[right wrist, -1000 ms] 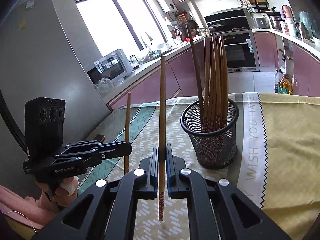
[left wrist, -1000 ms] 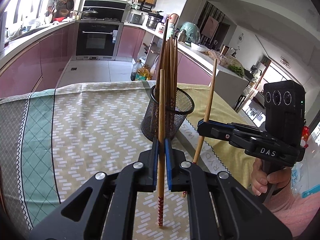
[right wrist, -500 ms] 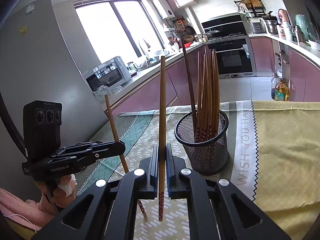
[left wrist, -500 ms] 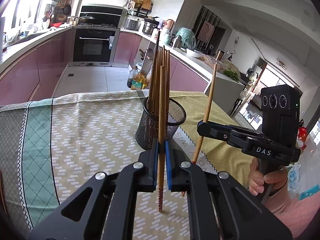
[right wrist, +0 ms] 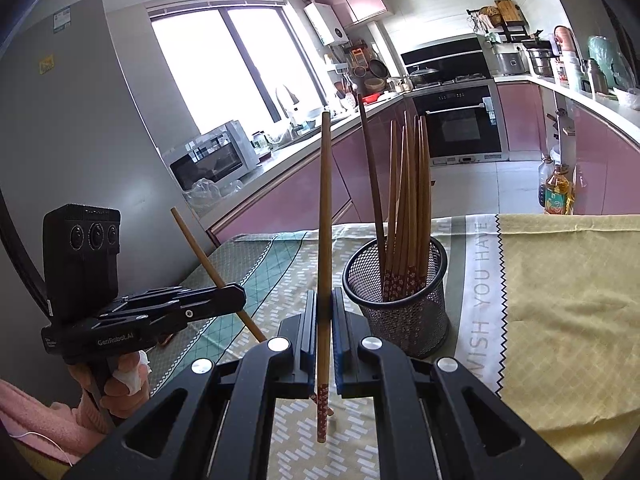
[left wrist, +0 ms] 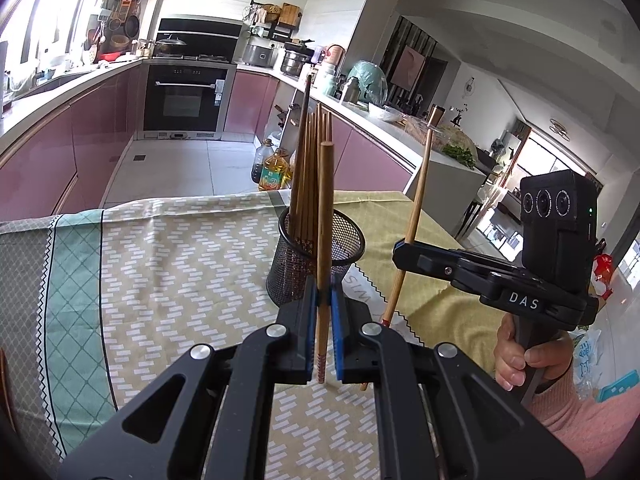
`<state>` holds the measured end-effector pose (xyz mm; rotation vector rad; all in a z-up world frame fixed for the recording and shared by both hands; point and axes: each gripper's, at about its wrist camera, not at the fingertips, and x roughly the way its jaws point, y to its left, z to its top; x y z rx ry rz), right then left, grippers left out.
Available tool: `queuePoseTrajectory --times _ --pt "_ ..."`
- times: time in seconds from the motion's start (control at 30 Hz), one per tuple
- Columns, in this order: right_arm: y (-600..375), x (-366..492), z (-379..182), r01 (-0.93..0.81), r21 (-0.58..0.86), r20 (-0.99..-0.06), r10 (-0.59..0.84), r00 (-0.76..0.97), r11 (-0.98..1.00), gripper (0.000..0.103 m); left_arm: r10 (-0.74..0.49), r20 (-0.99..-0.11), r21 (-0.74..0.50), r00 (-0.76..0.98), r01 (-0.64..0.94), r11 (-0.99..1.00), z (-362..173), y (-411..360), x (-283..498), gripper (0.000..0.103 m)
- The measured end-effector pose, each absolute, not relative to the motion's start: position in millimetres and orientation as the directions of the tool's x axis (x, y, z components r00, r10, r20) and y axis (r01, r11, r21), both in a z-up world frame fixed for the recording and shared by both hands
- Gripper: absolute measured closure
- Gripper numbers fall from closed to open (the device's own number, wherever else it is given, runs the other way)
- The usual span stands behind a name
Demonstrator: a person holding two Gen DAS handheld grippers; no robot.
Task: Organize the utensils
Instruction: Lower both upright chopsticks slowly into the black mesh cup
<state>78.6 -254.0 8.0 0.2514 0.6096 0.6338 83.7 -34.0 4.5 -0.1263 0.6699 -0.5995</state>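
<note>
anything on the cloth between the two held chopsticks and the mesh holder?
Nothing: both wrist views show only bare tablecloth between the left gripper's chopstick, the right gripper's chopstick and the mesh holder.

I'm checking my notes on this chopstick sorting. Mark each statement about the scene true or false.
1. Each gripper is shut on one chopstick. True: the left gripper and the right gripper each hold one.
2. The mesh cup is empty. False: several chopsticks stand in it.
3. The cup lies on its side. False: it stands upright on the tablecloth.
4. The left gripper's chopstick stands about upright in the left wrist view. True.
</note>
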Motion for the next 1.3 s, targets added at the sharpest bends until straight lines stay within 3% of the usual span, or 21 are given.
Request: queuePoseTrajectory --times 1.3 --pt "-260.8 87.8 25.3 -0.482 0.367 -0.423 0.605 0.675 0.795 0.097 -0.585 -0.516 -0.262 0.625 0.536 0.803 30.7 -42.0 85.3 0.096"
